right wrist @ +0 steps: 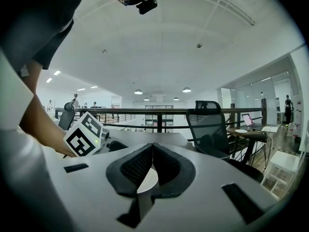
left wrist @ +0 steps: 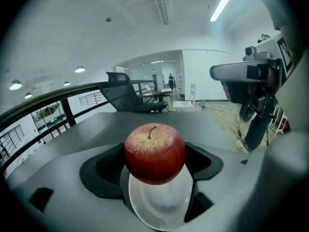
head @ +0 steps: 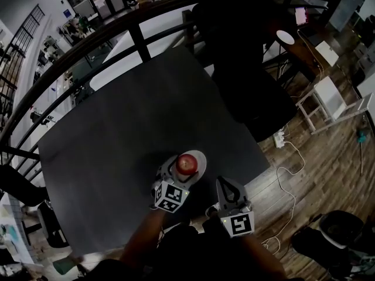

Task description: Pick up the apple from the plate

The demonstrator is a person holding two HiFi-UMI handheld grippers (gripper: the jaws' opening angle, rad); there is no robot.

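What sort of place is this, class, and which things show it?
Probably an open-plan office, on an upper level: a railing overlooks a floor below, an office chair stands by the table, and a laptop sits nearby.

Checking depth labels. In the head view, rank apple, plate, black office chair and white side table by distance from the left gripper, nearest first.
1. apple: between the jaws of the left gripper.
2. plate: directly under the apple.
3. black office chair: past the table's far edge.
4. white side table: on the wood floor, far right.
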